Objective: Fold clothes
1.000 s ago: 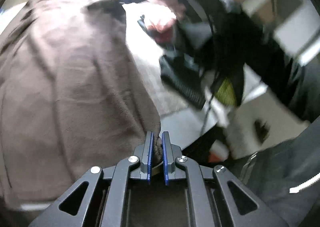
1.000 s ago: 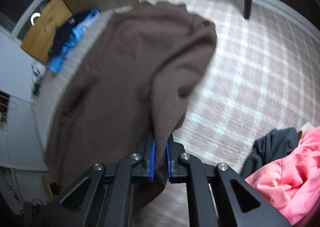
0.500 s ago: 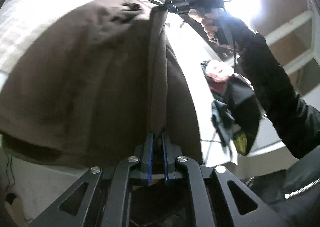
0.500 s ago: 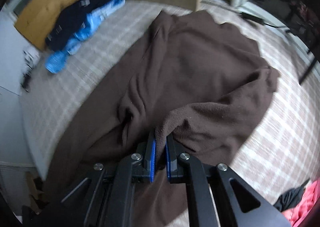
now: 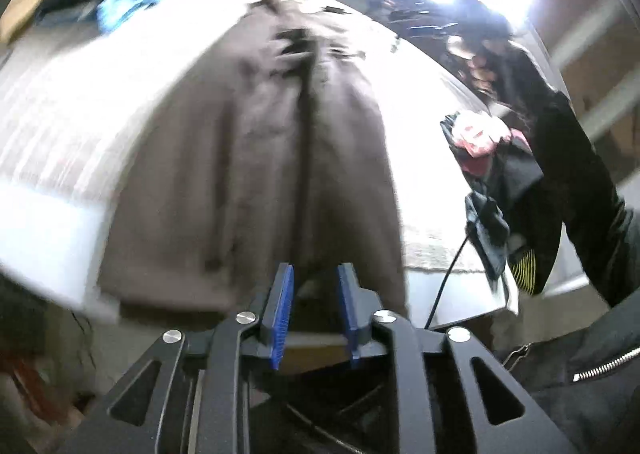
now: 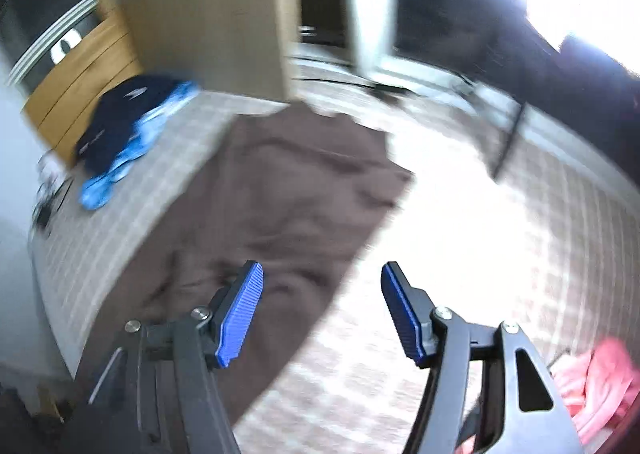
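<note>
The jaws of the right gripper (image 6: 322,308) have just been opening and are seen well apart, with nothing between the blue pads (image 6: 240,310); the brown garment (image 6: 288,206) lies beyond them, from about ten to twelve o'clock, spread on the checked bed cover (image 6: 460,254). The jaws of the left gripper (image 5: 314,310) have also just been opening and stand narrowly apart; the garment's near hem (image 5: 256,294) is seen just at their tips, toward twelve o'clock, but whether cloth is still pinched cannot be told through the blur. The fabric is judged to be a thick, soft fleece: limp, fairly light, not slippery and not fragile, likely to sag and bunch when lifted. Hold is best taken at a hem corner or at a side edge, both layers together. Folded dark and blue clothes (image 6: 124,134) are seen at ten o'clock, and a pink garment (image 6: 596,386) at four o'clock.
</note>
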Tool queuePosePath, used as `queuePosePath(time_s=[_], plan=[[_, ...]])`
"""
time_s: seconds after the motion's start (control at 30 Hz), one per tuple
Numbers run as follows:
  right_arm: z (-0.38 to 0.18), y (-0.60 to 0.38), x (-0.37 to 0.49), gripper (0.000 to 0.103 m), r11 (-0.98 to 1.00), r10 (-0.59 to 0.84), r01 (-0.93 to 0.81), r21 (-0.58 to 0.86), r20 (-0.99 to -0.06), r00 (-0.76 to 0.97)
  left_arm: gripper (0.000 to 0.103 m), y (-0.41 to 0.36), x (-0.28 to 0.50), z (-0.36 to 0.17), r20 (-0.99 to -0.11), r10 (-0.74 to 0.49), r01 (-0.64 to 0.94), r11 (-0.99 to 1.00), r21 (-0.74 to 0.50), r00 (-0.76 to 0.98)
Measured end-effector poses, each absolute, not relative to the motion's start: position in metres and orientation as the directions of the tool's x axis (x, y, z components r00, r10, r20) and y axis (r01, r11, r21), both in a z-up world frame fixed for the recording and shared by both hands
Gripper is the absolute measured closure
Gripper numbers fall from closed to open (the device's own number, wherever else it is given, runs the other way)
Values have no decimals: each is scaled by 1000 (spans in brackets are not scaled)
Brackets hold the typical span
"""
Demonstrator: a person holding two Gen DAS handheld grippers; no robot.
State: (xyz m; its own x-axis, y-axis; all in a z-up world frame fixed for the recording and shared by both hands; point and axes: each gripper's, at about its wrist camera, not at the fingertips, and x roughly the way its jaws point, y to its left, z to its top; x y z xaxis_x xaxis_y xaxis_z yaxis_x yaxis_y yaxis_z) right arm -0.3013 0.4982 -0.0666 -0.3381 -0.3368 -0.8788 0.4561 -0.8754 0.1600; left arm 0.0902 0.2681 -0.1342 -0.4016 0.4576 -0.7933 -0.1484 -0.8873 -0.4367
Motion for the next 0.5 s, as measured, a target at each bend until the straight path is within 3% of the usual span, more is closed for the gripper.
queuePosePath(time_s=[0.13,0.33,0.47,0.5], plan=[[-110,502,-327,42,-892,-348,394,223,-893,-284,73,306,65,-142,-818,472,-296,-874,-385,-330],[-150,470,-360,42,-891,-330,404,208,-907,-261,73,315,48,-169,-851,469,-315,-865,-390,-235],[-162,472,-382,44,-876,-424,361,319,-866,-264,73,312,46,-168,-847,486,-328,-853,-406,-214],[-161,474,-385,77,-872,-439,356,336,-858,-266,73,311,46,-167,-846,489,-329,-851,-409,-213]])
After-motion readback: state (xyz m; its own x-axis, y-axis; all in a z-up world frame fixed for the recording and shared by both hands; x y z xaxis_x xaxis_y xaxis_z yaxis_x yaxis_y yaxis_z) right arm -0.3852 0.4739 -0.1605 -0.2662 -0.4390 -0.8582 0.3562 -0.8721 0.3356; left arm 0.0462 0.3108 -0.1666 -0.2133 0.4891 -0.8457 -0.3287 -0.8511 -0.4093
